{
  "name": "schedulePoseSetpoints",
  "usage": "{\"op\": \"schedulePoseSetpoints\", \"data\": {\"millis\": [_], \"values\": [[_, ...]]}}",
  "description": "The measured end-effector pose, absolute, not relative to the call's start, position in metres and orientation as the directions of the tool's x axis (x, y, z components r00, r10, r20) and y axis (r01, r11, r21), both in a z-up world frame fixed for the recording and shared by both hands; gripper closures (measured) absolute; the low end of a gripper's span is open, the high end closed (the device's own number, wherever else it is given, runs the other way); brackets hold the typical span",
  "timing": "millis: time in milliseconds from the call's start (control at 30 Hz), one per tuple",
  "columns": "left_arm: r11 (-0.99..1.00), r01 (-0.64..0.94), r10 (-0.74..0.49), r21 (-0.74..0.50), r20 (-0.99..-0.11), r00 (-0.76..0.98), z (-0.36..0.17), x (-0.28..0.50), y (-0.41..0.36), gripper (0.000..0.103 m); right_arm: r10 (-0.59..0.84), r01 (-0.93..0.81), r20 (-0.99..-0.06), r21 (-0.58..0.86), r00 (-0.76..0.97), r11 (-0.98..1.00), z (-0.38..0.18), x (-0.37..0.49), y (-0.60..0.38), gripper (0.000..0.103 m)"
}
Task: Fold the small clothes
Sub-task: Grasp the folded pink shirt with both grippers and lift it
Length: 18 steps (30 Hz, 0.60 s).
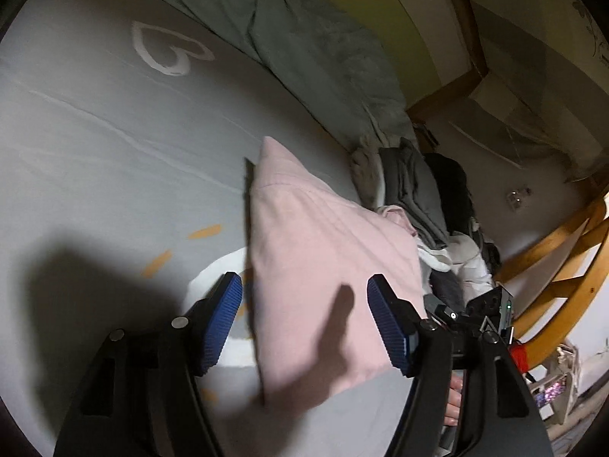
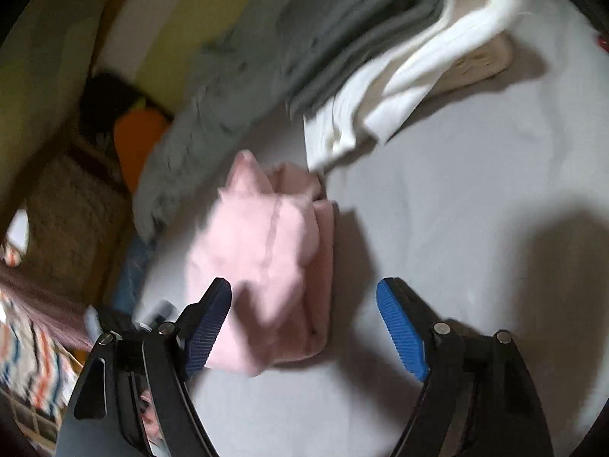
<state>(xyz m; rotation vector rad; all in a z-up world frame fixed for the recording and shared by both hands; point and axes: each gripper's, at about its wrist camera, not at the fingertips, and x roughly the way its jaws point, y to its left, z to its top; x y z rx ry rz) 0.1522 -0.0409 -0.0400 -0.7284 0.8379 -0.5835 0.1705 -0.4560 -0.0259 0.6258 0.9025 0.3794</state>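
**A:** Where did you have the pink garment [image 1: 327, 266] at that moment?

**B:** It lay folded on the pale grey bedsheet [image 1: 95, 144], a compact bundle with a fold edge facing your left side. In the left wrist view it sat right between the blue pads [image 1: 222, 323] of your left gripper [image 1: 304, 323], but the pads stood clear of the cloth on both sides — nothing was pinched.

**A:** And the right gripper [image 2: 304, 327]?

**B:** Its jaws were spread wide too. In the right wrist view the pink bundle [image 2: 266, 266] lay toward the left finger, which overlapped the cloth's near corner; the right finger hung over bare sheet [image 2: 456, 198]. You held nothing there that I could see, though that picture was blurred, so I could not tell whether the left pad brushed the fabric.

**A:** What else was around it?

**B:** Beyond the garment, a heap of other clothes [image 1: 418, 198] — grey, white and dark pieces — lay near the bed's edge, just beside the pink bundle's far corner. From the right wrist view a white garment [image 2: 399, 87] was draped over a grey one [image 2: 342, 38], apart from the pink one. A rumpled grey-green blanket [image 1: 285, 30] ran along the far side of the bed. The sheet carried a white heart outline [image 1: 167, 49] and some orange dashes [image 1: 205, 232]. A wooden rail [image 1: 563, 251] curved at the right of the left view.
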Motion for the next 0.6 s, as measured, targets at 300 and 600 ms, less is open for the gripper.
{"op": "schedulePoseSetpoints", "data": {"millis": [300, 600], "values": [[0.657, 0.243, -0.716, -0.713, -0.49, 0.497, -0.036, 0.162, -0.065, 0.089, 0.603, -0.173, -0.582, 0.626, 0.545, 0.76, -0.032, 0.186, -0.427, 0.078], [0.81, 0.321, -0.562, -0.49, -0.495, 0.662, 0.011, 0.134, -0.091, 0.09, 0.438, -0.228, -0.587, 0.398, 0.681, 0.889, 0.014, 0.146, -0.399, 0.087]]}}
